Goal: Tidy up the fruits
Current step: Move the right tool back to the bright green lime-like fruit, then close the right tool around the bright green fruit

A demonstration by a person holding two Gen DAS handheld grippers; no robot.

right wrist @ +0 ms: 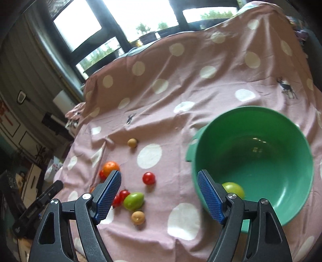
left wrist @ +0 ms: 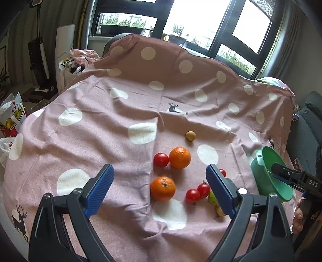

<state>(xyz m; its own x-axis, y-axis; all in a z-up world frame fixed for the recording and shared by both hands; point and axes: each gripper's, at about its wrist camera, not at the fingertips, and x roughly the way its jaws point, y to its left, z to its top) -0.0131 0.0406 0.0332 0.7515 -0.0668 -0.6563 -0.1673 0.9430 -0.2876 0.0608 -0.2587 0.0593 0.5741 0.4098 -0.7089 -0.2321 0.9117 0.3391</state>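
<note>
Fruits lie on a pink dotted cloth (left wrist: 120, 153). In the left wrist view two oranges (left wrist: 162, 188) (left wrist: 179, 157), several red tomatoes (left wrist: 161, 159) (left wrist: 192, 195) and a small brown fruit (left wrist: 190, 136) lie ahead of my open, empty left gripper (left wrist: 159, 188). A green bowl (right wrist: 285, 193) holds one green fruit (right wrist: 234, 189). My right gripper (right wrist: 160, 196) is open and empty, above the cloth just left of the bowl. A green fruit (right wrist: 133, 200), a brown fruit (right wrist: 138, 217) and a tomato (right wrist: 149, 178) lie between its fingers.
The cloth rises over a chair back (left wrist: 149, 54) at the far side, with windows (left wrist: 197, 18) behind. Bags (left wrist: 12, 119) and clutter stand off the left edge. The bowl's rim (left wrist: 259, 155) and the right gripper (left wrist: 281, 174) show at the right of the left wrist view.
</note>
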